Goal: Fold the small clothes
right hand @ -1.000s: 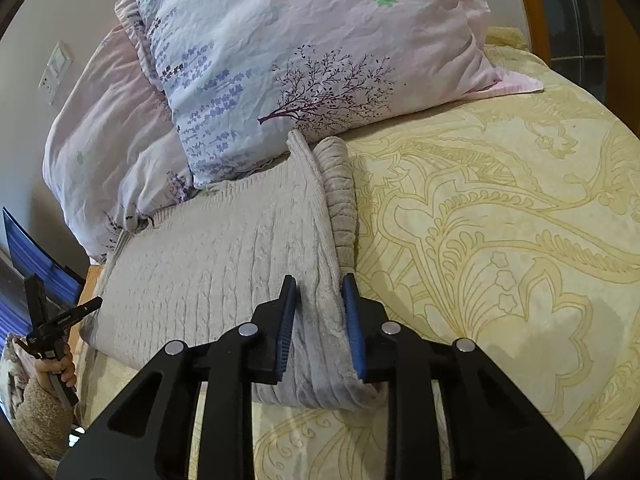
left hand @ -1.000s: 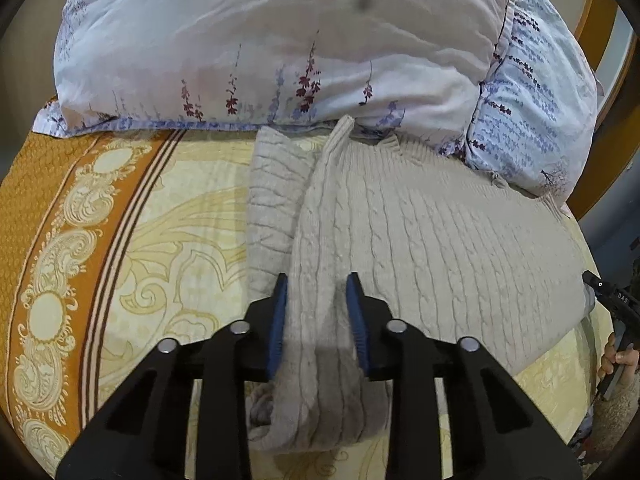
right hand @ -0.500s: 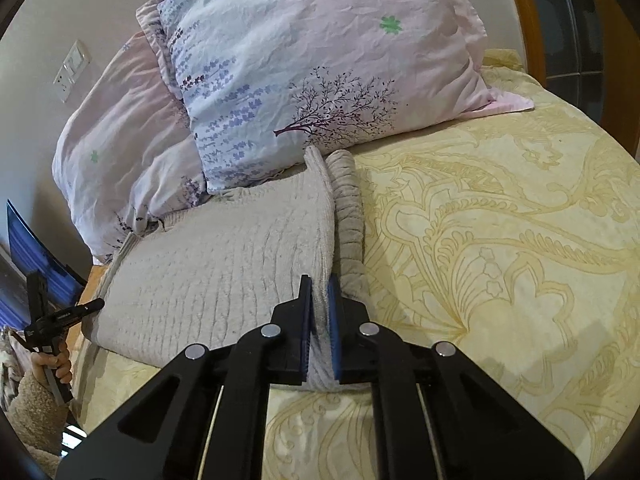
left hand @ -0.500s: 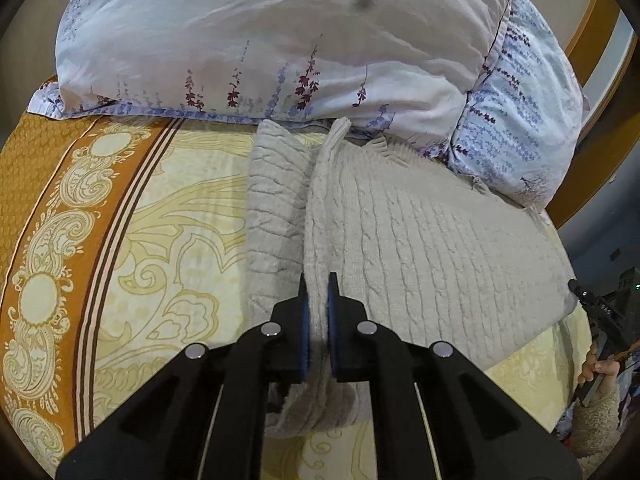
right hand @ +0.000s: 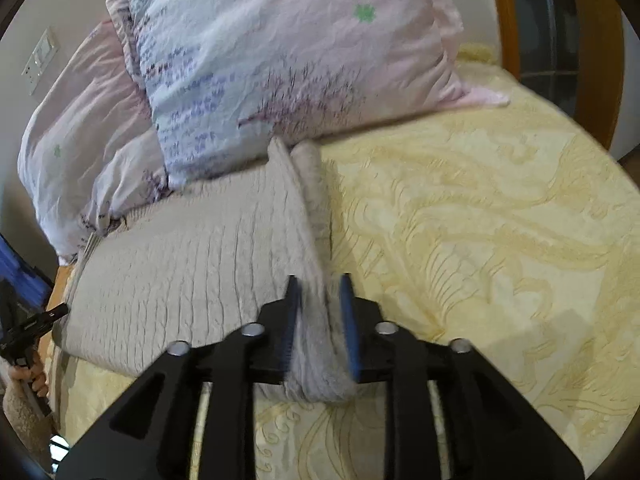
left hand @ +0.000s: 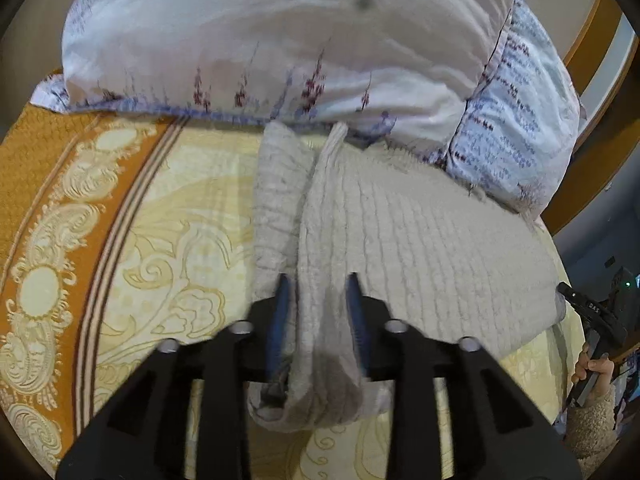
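Note:
A beige cable-knit sweater (left hand: pixel 420 240) lies on the bed, its top against the pillows; it also shows in the right wrist view (right hand: pixel 192 248). My left gripper (left hand: pixel 318 284) is open with the sweater's left edge fold and sleeve between its blue pads. My right gripper (right hand: pixel 320 284) is open with the sweater's right edge fold between its pads. Both folds stand up as ridges running toward the pillows. The cloth sags between the jaws at the near hem.
Floral pillows (left hand: pixel 280 40) block the far side; they also show in the right wrist view (right hand: pixel 280 60). The yellow patterned bedspread (right hand: pixel 480 240) spreads right, with an orange border (left hand: pixel 48 184) on the left. A wooden bed frame (right hand: pixel 596 48) stands behind.
Both grippers were shut on the sweater's edge folds half a second ago and have opened. The views are blurred with motion, and the folds sit loose between the pads.

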A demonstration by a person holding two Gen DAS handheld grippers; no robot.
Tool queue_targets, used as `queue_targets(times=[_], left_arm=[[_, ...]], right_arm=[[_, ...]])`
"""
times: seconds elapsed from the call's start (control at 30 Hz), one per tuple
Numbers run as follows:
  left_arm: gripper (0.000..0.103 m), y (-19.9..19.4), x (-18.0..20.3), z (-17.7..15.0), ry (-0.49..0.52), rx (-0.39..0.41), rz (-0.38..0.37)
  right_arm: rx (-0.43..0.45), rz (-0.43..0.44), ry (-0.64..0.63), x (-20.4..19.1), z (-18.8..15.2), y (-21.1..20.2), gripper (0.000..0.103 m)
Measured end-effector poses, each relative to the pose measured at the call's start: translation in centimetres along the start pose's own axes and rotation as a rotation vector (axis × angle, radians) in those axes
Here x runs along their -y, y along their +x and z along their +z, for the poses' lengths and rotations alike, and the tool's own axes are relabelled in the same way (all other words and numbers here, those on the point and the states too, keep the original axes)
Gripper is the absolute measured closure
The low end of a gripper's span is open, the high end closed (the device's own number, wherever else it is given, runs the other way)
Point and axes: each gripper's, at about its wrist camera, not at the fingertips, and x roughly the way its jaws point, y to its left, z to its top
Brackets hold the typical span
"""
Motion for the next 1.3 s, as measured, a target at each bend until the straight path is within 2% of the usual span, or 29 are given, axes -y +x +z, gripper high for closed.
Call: queue_targets(times=[0.07,0.2,0.33,0.5,0.53,0.57,0.6,0.73,0.83,0.9,1.1,1.23,1.3], left_arm=[[0.054,-1.0,1.0,0.3,0.032,0.046,0.029],[0.039,-1.7,3.9,0.5,0.117,0.097,0.017],[0.037,-0.5,6.7,0.3,0.183,0.076,0.02],[0.029,1.2,8.3,-0.1,0.212,0.055,0.11],[0.027,1.5,8.6,-0.1,0.213,0.052,0.129],[0.025,1.7,8.7,-0.2,0.212,0.049,0.144],[0.023,2.0,8.9,-0.2,0.211,0.045,0.162],[0.019,3.1,8.9,-0.3,0.201,0.022,0.214],[0.018,4.1,8.5,-0.3,0.185,-0.012,0.231],[0.016,4.5,8.2,-0.4,0.172,-0.024,0.228],[0.014,4.4,7.7,-0.2,0.145,-0.026,0.193],[0.014,1.9,6.0,1.0,0.055,0.035,0.116],[0.014,1.3,5.1,1.6,0.032,0.055,0.126]], right_arm=[[0.034,0.016,-0.021,-0.9,0.5,-0.7,0.058],[0.031,0.064,-0.111,-3.8,0.9,-0.5,0.056],[-0.027,0.078,-0.163,-6.3,0.8,1.4,0.056],[-0.041,0.041,-0.218,-8.5,0.6,2.9,0.056],[-0.036,0.015,-0.238,-9.0,0.6,3.1,0.053],[-0.031,-0.001,-0.252,-9.4,0.6,3.2,0.042],[-0.026,-0.008,-0.259,-9.5,0.6,3.2,0.037],[-0.018,-0.05,-0.307,-10.6,0.4,3.8,0.037],[-0.054,-0.065,-0.329,-10.9,0.0,5.0,0.036],[-0.079,-0.08,-0.338,-10.7,-0.5,6.1,0.034],[-0.075,-0.082,-0.343,-10.7,-0.4,6.3,0.033],[-0.061,-0.078,-0.322,-11.0,-0.1,5.7,0.033],[-0.049,-0.053,-0.316,-11.4,0.0,5.2,0.033]])
